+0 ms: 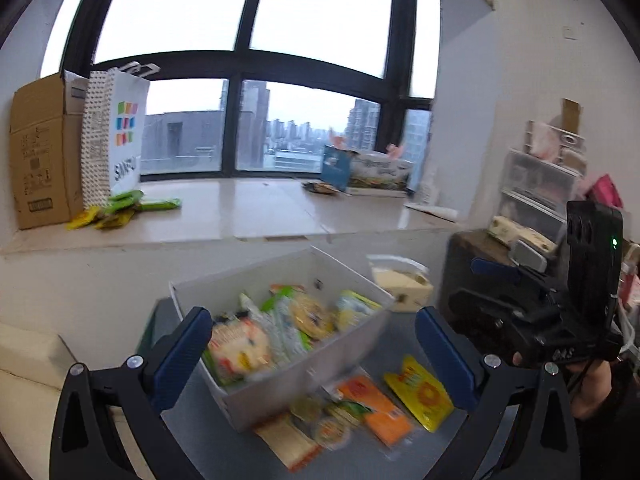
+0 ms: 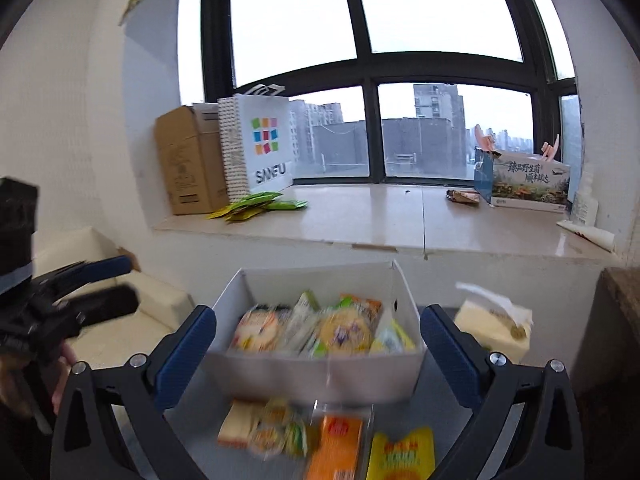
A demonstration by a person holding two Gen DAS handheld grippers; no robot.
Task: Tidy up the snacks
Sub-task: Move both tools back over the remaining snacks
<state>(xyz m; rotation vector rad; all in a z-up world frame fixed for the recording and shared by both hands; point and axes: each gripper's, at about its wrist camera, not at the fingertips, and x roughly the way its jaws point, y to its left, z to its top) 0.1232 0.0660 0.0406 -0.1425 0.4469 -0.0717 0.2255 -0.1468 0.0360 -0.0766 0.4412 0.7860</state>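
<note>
A white open box stands on a grey table, filled with several snack packets. Loose snacks lie in front of it: an orange packet, a yellow packet, and small round packs. My left gripper is open and empty, held above the box and loose snacks. My right gripper is open and empty over the box's near wall; it also shows in the left wrist view. The left gripper also shows in the right wrist view.
A tissue box stands right of the white box. The windowsill holds a cardboard box, a white paper bag, green and yellow packets and a printed carton. A drawer unit stands at right, a cream sofa at left.
</note>
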